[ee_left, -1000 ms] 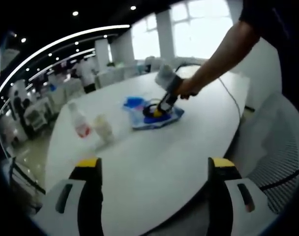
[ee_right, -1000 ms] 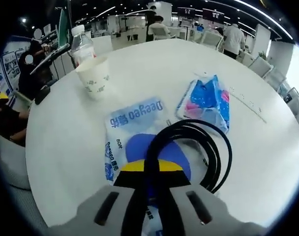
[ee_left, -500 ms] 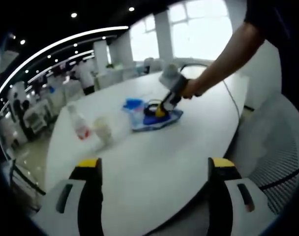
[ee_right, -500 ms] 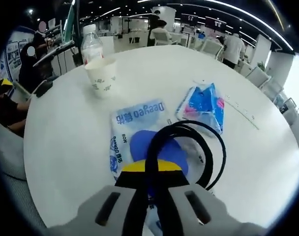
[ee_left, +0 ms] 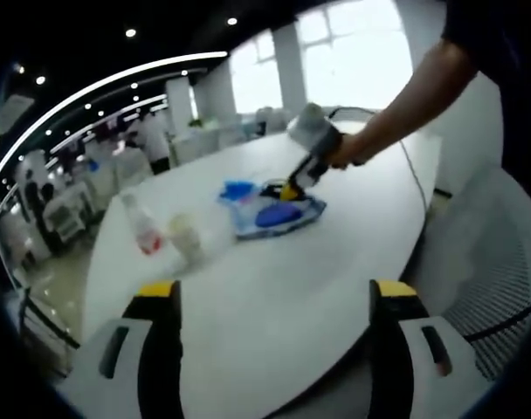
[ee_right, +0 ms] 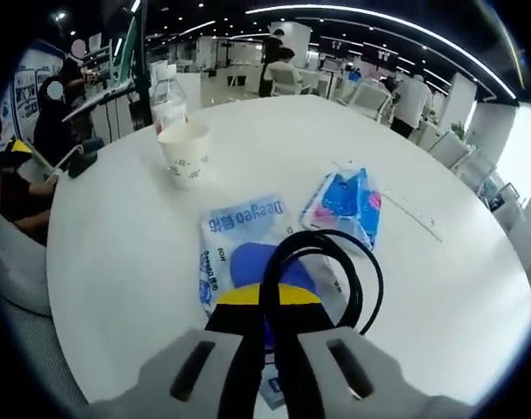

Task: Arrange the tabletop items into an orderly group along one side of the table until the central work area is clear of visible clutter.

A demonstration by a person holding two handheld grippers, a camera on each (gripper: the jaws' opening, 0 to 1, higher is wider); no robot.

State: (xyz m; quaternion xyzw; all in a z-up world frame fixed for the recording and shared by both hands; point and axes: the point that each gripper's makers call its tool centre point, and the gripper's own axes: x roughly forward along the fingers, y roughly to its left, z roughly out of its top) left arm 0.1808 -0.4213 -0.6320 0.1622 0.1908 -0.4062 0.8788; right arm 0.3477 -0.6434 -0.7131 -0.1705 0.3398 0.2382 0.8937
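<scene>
A: What is the right gripper (ee_right: 267, 301) carrying?

B: It is pinching a black coiled cable (ee_right: 331, 262) between closed jaws, lifted above the blue-and-white packet (ee_right: 239, 244) near the table's middle.

A: And the left gripper (ee_left: 270, 301)?

B: It is hanging wide and empty over the near edge of the white table (ee_left: 274, 279).

A: Where should the cable be going?

B: Probably toward the paper cup (ee_right: 185, 153) and water bottle (ee_right: 167, 98) grouped by the far edge. Carrying it high is keeping the loop from dragging the packet or the blue pouch (ee_right: 348, 205)
</scene>
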